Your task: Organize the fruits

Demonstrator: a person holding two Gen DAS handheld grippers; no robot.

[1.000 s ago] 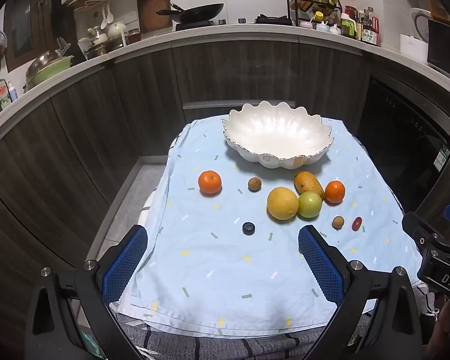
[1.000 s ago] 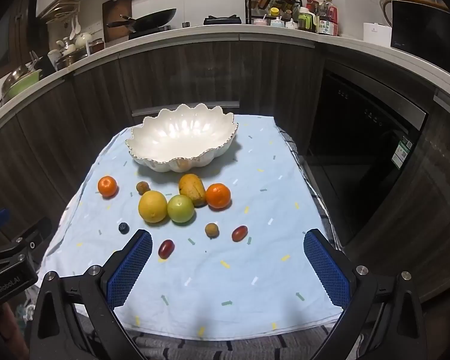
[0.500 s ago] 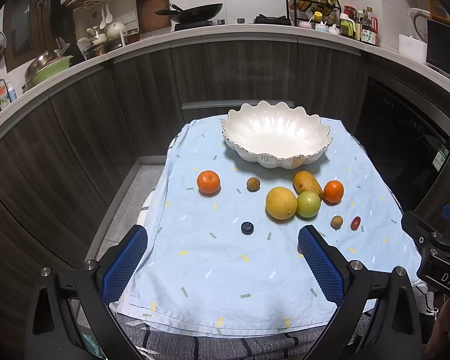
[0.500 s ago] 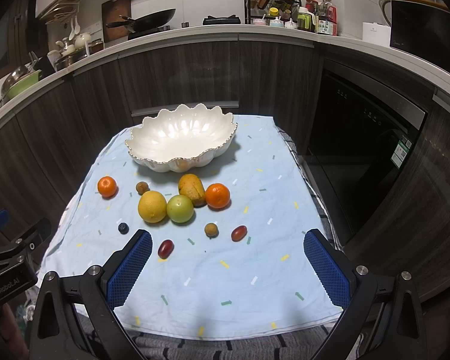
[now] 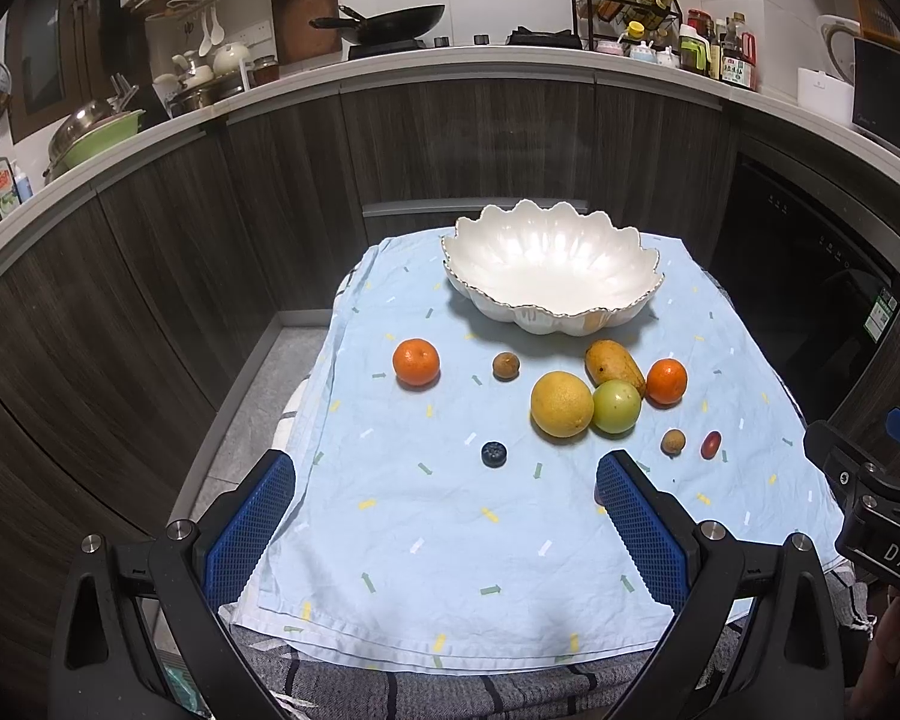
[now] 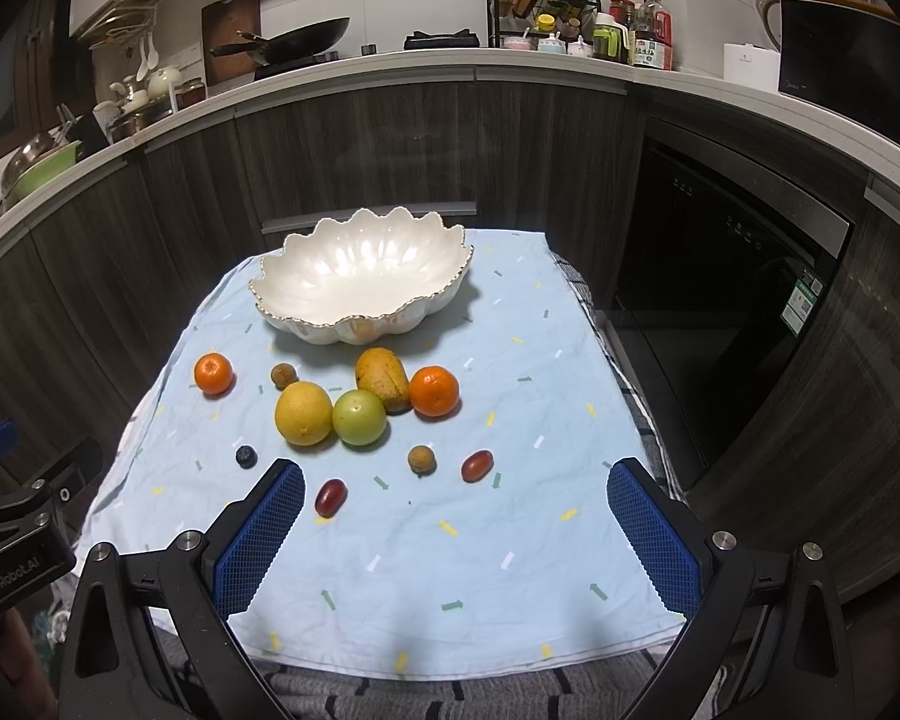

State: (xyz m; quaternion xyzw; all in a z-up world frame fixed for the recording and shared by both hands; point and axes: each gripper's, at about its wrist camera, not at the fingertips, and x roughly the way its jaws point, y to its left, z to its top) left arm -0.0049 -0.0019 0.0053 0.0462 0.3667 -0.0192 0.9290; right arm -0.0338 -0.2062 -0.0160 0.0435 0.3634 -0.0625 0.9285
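Nothing on the desk has shifted since a second ago; your two cameras have drifted only slightly. Your left gripper [image 5: 444, 531] hovers over the near edge of the light blue cloth [image 5: 450, 540], jaws released and wide apart, grasping nothing. Your right gripper [image 6: 453, 537] hovers likewise, jaws released, empty.

The white scalloped bowl [image 5: 624, 246] stands empty at the far end of the cloth. Fruit lies on the cloth in front of it:
- A yellow citrus [image 5: 561, 404] touches a green fruit [image 5: 615, 406] to its right.
- A mango [image 5: 613, 363] lies just behind the green fruit, with an orange [image 5: 666, 381] just beside it on the right.
- A second orange [image 5: 415, 362] sits apart to the left, a small brown fruit [image 5: 506, 365] between it and the cluster.
- A blueberry [image 5: 494, 454] lies nearer you, on the left.
- Another small brown fruit [image 6: 421, 458] and a red grape [image 6: 477, 465] lie near the right side.
- A second red grape [image 6: 330, 497] lies just beside your right gripper's left finger.
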